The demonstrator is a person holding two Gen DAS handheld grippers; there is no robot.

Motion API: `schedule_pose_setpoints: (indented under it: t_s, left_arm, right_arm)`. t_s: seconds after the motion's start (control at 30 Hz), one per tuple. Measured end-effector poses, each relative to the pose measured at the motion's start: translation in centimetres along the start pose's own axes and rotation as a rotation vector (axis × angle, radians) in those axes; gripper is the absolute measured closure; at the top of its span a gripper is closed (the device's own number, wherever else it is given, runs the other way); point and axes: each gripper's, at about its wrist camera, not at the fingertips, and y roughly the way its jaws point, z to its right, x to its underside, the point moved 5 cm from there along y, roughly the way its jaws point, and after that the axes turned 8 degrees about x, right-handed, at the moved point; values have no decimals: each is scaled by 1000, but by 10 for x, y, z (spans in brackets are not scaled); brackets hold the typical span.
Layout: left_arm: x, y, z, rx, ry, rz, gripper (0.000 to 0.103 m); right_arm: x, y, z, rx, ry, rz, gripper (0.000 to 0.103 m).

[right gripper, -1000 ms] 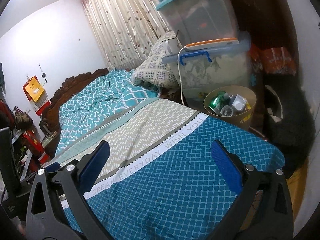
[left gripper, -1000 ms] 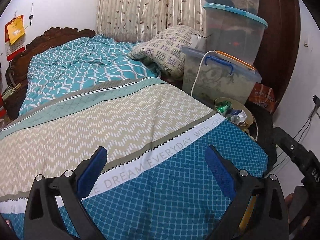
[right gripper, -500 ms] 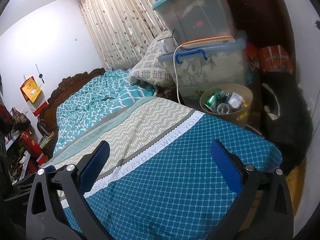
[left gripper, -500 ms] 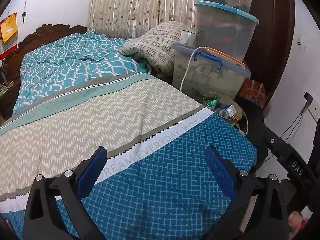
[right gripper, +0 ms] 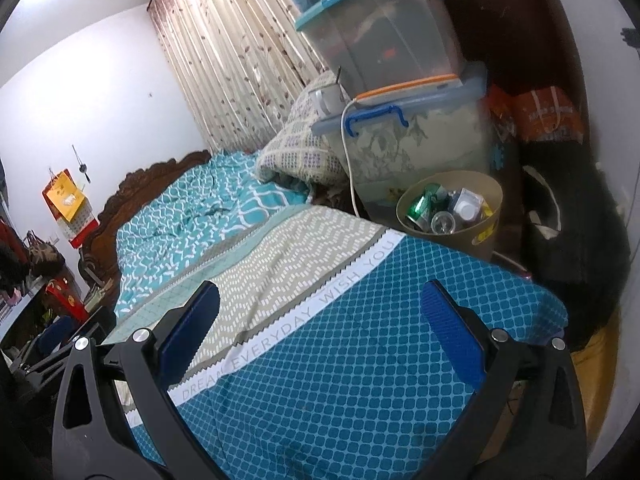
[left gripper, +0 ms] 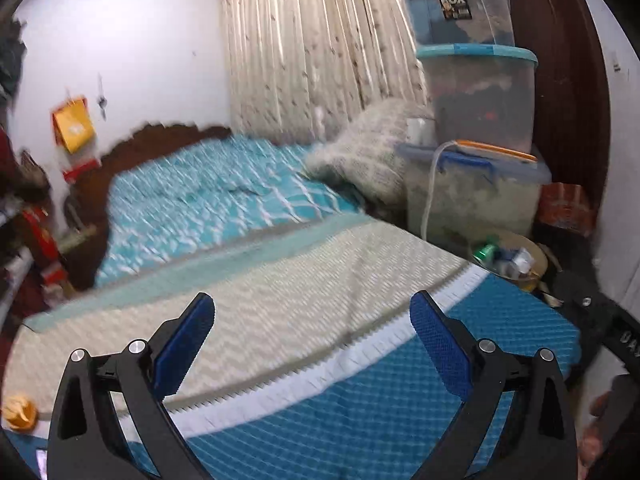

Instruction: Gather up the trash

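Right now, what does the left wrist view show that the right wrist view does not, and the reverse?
Only the left wrist view shows a crumpled orange object at the bed's near left edge, plus the "BOX" label on the top storage box.

Only the right wrist view shows sharp detail: the bedspread lettering and a black bag past the bin.

Both show the tan trash bin of cans and bottles, the stacked storage boxes, and an open, empty gripper.
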Motion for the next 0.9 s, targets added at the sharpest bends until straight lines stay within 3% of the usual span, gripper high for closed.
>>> schedule_pose_setpoints:
  t_s: [0.17,0.43,0.67,0.9]
  left_arm:
    - [-2,13,3,99,-14,-85,9]
    - [-2,15,-11,-3,-20,-99,9]
    - [-2,18,-19,-17,-34,-102,9]
    - [-1,21,-20,42,-70,-102,9]
  right_arm:
    - [2,-1,-2,9,5,10,3]
    - [4,3,-5,33,-28,-14,3]
    - [7,7,-11,22,-81,-55,3]
    - [10,2,-24,27,-151,-33,3]
